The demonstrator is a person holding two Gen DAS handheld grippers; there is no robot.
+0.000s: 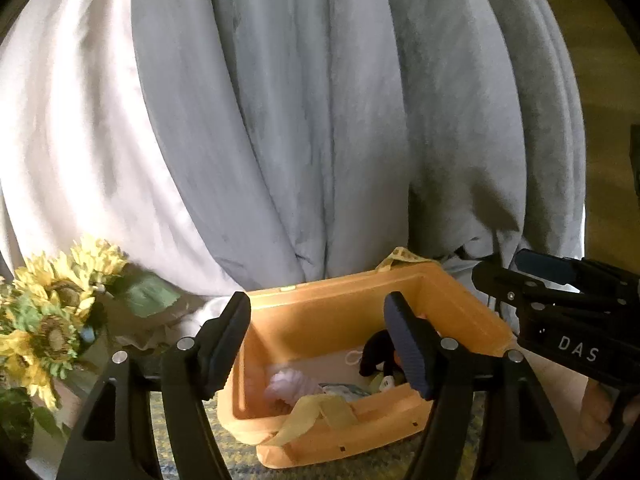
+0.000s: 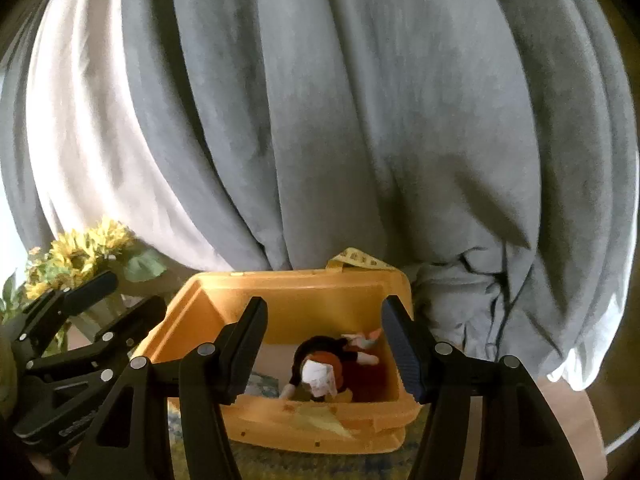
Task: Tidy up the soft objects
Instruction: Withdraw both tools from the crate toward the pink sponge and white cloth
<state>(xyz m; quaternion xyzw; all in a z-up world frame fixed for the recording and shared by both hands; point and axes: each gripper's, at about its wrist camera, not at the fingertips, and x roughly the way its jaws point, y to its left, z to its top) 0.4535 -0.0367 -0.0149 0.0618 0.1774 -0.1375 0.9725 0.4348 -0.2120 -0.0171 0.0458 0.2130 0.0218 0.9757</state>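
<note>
Left gripper (image 1: 318,344) and right gripper (image 2: 324,346): jaws parted, empty | ahead below both: open orange plastic bin (image 1: 344,296) gathering soft toys | black plush doll (image 2: 320,364) inside.

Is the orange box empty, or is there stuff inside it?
Not empty. The orange box has a dark doll lying inside, and the other view shows a pale purple soft thing in there too.

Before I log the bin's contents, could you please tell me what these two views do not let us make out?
- Left wrist view: the dark plush toy is partly hidden by the left claw.
- Right wrist view: the orange bin floor's left part is behind the right claw.
- Both views: the yellow cloth over the near rim is too blurred to identify.
</note>
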